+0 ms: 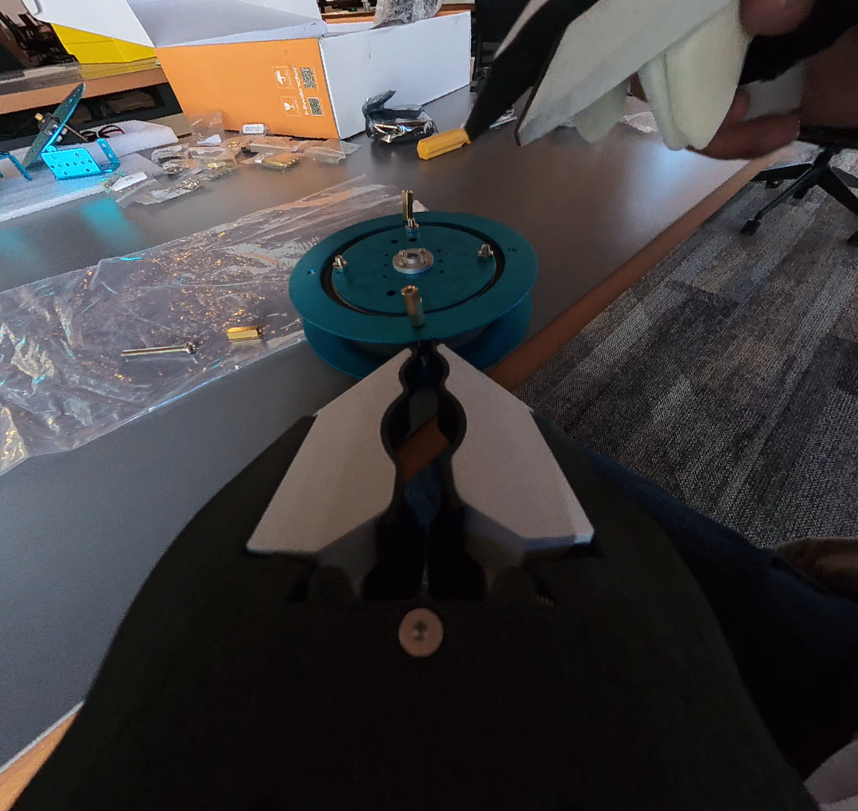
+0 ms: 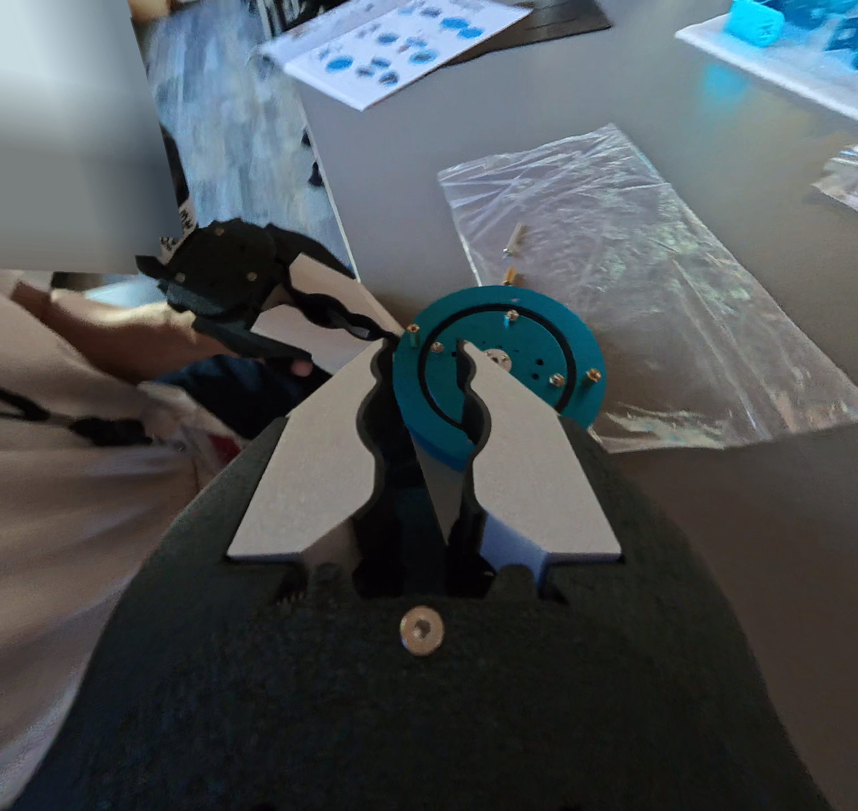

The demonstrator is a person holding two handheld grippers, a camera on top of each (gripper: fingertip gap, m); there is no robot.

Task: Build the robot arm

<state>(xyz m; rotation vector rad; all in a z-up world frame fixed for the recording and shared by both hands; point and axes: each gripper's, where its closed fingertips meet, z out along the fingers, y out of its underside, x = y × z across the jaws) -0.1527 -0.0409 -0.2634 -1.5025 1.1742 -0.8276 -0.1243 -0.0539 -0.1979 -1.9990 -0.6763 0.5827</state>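
A teal round disc assembly [image 1: 371, 319] with upright brass standoffs [image 1: 413, 305] lies by the table's front edge. My left gripper [image 1: 425, 347] is shut on the disc's near rim; it also shows in the right wrist view [image 2: 394, 336]. My right gripper [image 2: 425, 347] is open and empty, held in the air above the disc [image 2: 580, 347]; it also shows high at the top right of the left wrist view [image 1: 492, 136]. A loose brass standoff [image 1: 244, 333] and a long screw [image 1: 158, 349] lie on a clear plastic bag [image 1: 139, 324] left of the disc.
An orange and white box [image 1: 288, 87], a yellow-handled screwdriver [image 1: 438, 143], small hardware bags [image 1: 223, 157] and blue brackets [image 1: 79, 161] lie at the back. An open booklet [image 2: 394, 41] lies on the table. Carpet and an office chair [image 1: 808, 185] are past the table edge. The grippers' ends are close to 8 cm from one another.
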